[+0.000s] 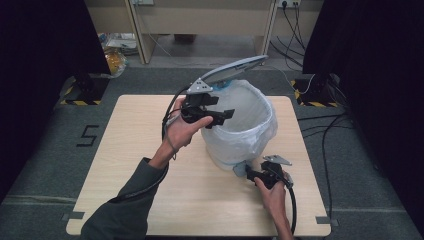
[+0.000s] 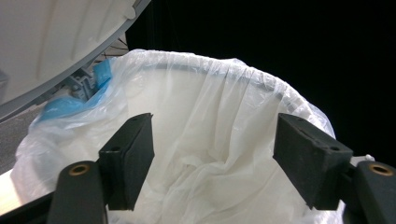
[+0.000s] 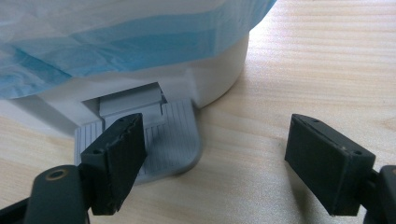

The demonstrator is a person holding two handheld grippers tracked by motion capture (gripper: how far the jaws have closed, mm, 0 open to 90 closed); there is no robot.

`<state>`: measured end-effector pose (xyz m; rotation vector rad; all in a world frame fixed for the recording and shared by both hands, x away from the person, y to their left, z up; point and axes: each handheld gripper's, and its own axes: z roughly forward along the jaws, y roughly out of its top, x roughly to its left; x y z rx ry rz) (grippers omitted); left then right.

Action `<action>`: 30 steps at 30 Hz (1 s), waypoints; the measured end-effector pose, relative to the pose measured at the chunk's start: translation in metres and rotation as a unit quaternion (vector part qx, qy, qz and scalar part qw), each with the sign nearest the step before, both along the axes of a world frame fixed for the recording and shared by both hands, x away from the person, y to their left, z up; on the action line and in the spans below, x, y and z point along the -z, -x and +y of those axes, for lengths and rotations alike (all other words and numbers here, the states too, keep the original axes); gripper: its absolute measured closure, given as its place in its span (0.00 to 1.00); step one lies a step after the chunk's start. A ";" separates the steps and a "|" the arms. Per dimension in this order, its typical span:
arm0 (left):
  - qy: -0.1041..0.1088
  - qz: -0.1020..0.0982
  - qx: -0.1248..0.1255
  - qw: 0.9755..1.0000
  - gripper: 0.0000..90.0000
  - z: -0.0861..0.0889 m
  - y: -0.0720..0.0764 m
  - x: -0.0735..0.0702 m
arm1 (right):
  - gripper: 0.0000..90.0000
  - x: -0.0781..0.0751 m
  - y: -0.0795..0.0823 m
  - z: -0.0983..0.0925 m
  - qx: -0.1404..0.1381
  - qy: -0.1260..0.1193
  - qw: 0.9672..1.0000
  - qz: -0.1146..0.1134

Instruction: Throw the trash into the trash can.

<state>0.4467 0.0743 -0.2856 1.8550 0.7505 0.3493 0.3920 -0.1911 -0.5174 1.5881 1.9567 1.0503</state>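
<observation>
Raised lid over open bin mouth

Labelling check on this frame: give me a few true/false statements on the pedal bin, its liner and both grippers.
1. The pedal bin's lid is raised. True.
2. The left gripper grips the bin liner. False: its jaws stand open at the rim, nothing pinched.
3. One jaw of the right gripper presses the grey foot pedal. True.
4. The pedal bin lies tipped over. False: it stands upright on the wooden table.

Thin crinkled plastic liner, matt wooden table
</observation>
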 end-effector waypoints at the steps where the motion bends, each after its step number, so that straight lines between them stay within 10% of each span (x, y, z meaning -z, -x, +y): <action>1: -0.003 0.000 0.001 1.000 0.28 0.002 0.001 -0.001 | 0.22 0.000 0.000 0.000 0.000 0.000 1.000 0.000; 30: -0.007 -0.010 0.002 1.000 0.16 0.058 0.035 0.006 | 0.22 0.000 0.000 0.001 0.002 -0.002 1.000 0.002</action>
